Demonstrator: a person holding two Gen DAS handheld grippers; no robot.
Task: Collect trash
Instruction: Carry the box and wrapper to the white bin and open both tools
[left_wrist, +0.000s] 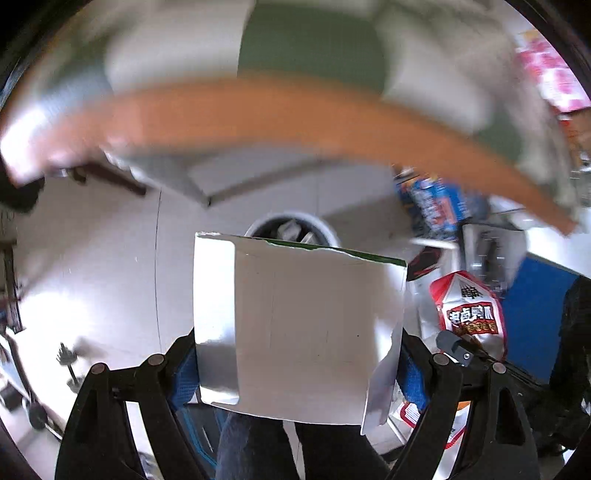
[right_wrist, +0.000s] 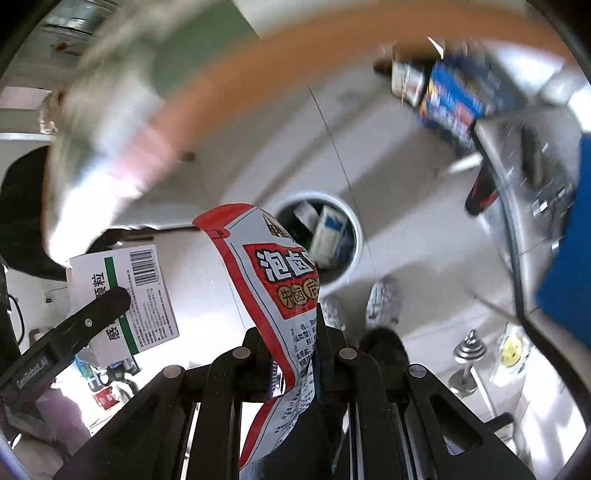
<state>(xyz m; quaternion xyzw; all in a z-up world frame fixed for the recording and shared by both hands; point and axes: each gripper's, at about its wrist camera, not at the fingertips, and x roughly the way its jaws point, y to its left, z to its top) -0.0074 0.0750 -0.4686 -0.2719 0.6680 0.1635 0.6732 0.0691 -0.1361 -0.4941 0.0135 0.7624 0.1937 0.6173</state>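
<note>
Evidently both pieces of trash are light and easy to carry. The box (left_wrist: 295, 332), a flattened white carton with a torn top edge and a green stripe, looks thin, fairly stiff and hollow; a hard squeeze would likely crush it, so a hold across its two side walls suits it. The left claw (left_wrist: 295, 354) has it that way, its jaws spread wide with the blue pads pressing on either side. The wrapper (right_wrist: 280, 306) is a soft, glossy red-and-white snack pouch with printed text, limp and probably slippery, best pinched low through a flat part of the film. The right claw (right_wrist: 291, 354) is clenched on it near its lower half, so the top flops over forward. Both items hang in the air above the pale floor, with the round white bin (right_wrist: 352, 218), already holding some packaging, just beyond them.
</note>
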